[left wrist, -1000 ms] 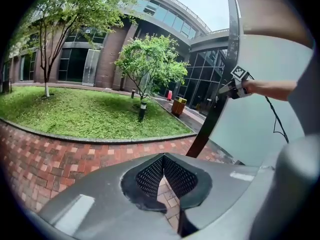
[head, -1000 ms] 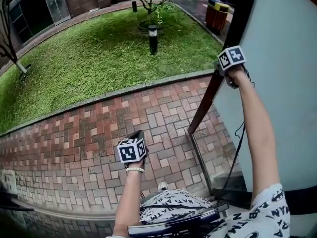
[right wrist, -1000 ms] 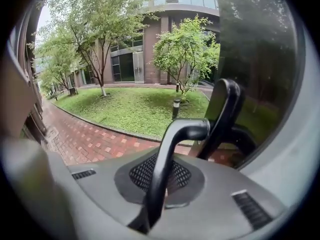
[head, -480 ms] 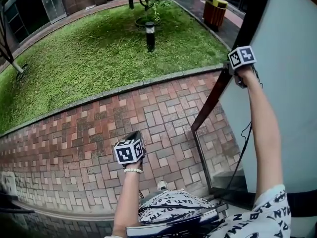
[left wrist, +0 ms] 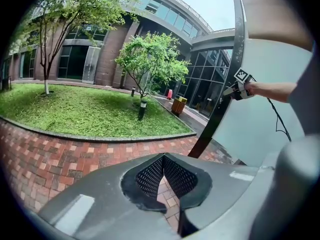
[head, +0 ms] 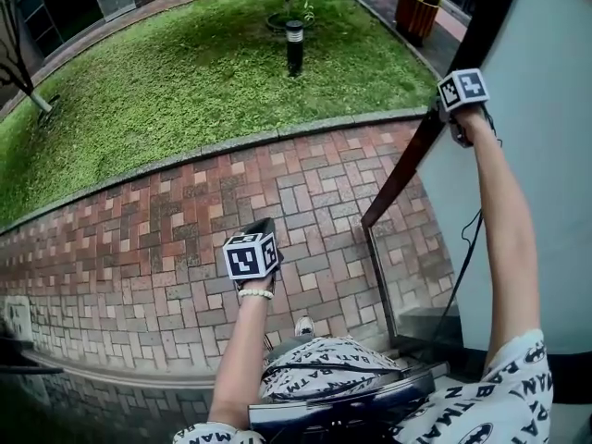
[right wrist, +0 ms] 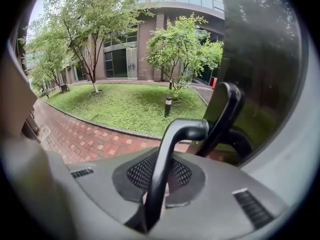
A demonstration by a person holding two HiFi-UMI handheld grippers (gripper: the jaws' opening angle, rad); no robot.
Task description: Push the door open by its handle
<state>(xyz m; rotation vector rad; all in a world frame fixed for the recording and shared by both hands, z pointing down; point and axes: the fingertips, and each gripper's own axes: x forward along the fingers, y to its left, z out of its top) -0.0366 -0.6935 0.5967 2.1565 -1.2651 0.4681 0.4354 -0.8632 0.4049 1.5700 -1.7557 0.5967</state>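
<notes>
Head view: the right claw (head: 460, 95) is held up at arm's length against the dark edge of the door (head: 541, 183), which stands swung out over the brick paving (head: 166, 239). Compared with 1 second ago, that edge and the right claw have travelled further out and to the right together, so the door has opened wider. The left claw (head: 250, 255) hangs low and well apart from the door, over the bricks, almost where it was.

Left gripper view: the left claw's 2 mesh pads (left wrist: 150, 176) meet at their tips with only paving showing behind them, so it is closed on nothing. The door (left wrist: 270, 124) and the right claw (left wrist: 241, 85) are far ahead and to its right.

Right gripper view: the black handle (right wrist: 162, 174) rises straight up between the right claw's pads (right wrist: 182, 174) and bends over to the right just above them. The jaws are opening, at a narrow gap so far, and a thin pale sliver shows beside the handle, so the pads seem to be coming off it.

My reading is that the push is essentially done. The door is wide open, and the loosening grip suggests the handle is being released.
</notes>
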